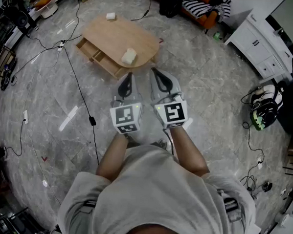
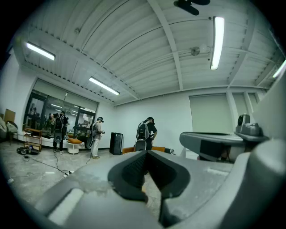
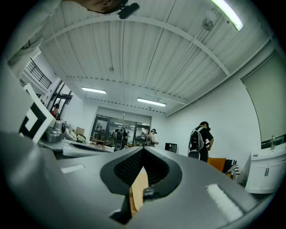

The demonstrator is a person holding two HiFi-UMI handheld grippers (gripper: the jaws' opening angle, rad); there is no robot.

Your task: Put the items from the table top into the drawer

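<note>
Drawer [image 1: 93, 52] stands open on the left of the wooden surface [image 1: 116, 36]; two pale items on top, a small one [image 1: 110, 16] at the far end and another [image 1: 129, 55] at the near edge by the drawer. Left tool [image 1: 127, 81] and right tool [image 1: 159, 79] are both closed, empty and level, well short of the surface. Step closer, open the jaws before reaching, and take the near item first, since it has the shortest path into the drawer.

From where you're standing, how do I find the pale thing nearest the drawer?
Find the low wooden table on the grey stone floor; its drawer hangs open on one long side. The cream lump sits on top right beside that drawer, while the only other pale item lies alone at the table's far end.
</note>
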